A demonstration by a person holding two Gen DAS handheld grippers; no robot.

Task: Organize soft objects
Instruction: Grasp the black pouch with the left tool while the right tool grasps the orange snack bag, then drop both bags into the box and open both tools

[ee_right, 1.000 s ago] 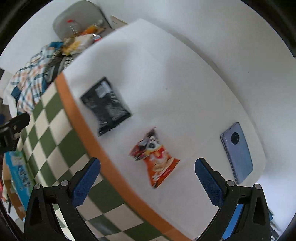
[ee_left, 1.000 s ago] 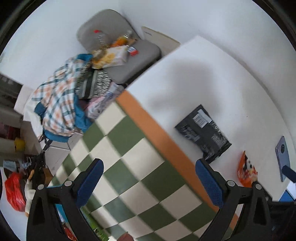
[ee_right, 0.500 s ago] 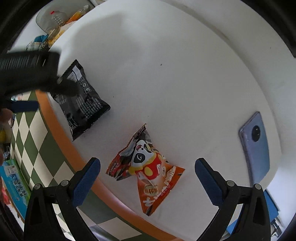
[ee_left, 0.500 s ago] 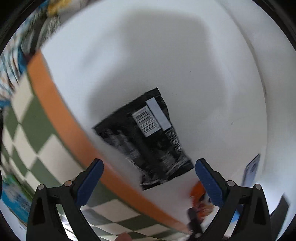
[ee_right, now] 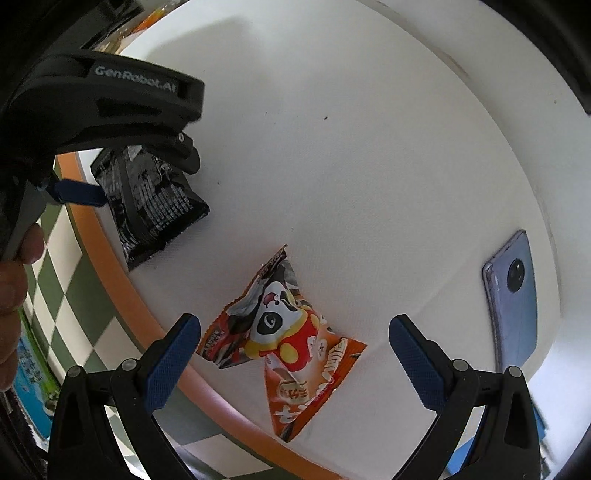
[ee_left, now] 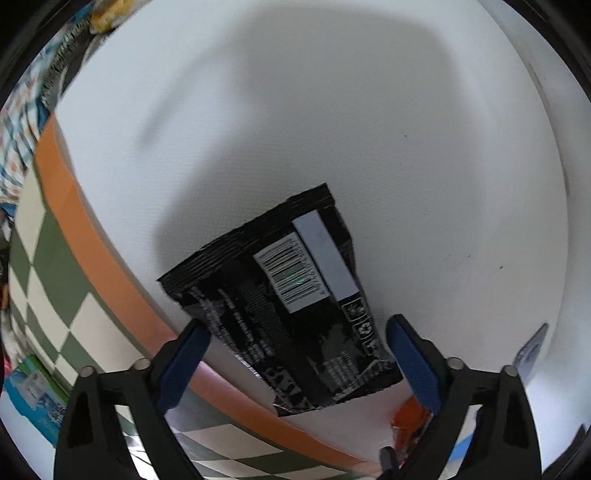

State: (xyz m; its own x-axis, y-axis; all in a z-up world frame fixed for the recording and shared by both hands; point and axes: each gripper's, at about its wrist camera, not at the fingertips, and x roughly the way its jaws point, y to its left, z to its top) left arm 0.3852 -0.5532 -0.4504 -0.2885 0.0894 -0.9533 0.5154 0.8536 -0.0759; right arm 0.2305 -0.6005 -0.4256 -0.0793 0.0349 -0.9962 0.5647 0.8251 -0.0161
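hidden, cropped and blurred bits

in the left wrist view the orange snack bag [ee_left: 410,424] is mostly covered by a blue finger pad [ee_left: 413,365], and the phone [ee_left: 532,354] is a smeared sliver at the rim. in the right wrist view the left gripper [ee_right: 122,162] covers the top of the black snack bag [ee_right: 159,210] (its far finger cannot be made out). the chair clutter [ee_left: 103,14] is cut off and too blurred to identify.
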